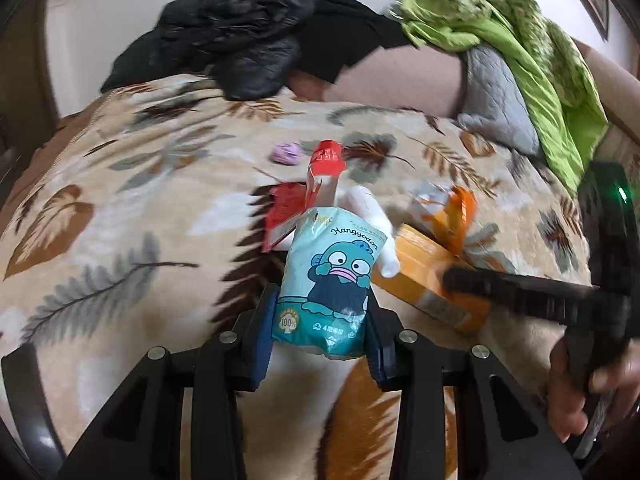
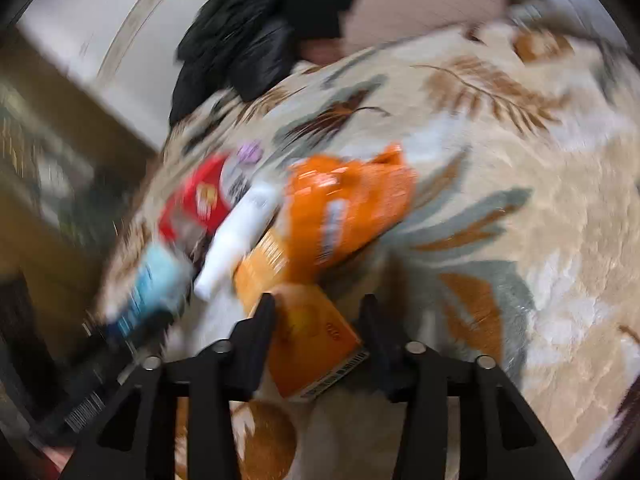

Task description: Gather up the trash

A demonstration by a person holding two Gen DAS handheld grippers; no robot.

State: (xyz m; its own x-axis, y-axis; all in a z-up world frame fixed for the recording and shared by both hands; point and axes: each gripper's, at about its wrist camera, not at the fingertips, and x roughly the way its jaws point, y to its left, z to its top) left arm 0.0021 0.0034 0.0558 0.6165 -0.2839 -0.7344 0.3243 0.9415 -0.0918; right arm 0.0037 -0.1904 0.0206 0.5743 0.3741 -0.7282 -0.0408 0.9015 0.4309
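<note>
Trash risk: my left gripper (image 1: 320, 320) pinches only the tissue pack's (image 1: 330, 276) bottom, could slip; right gripper (image 2: 318, 320) spread around the orange box (image 2: 308, 340).

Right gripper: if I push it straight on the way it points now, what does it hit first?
Probably the orange box already lying between the open right gripper; beyond it is the orange bag. Blur makes depth uncertain.

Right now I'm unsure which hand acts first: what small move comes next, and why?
Probably lift the left hand-held gripper: its pads already clamp the teal tissue pack, while the right hand-held gripper stands open around the orange box.
</note>
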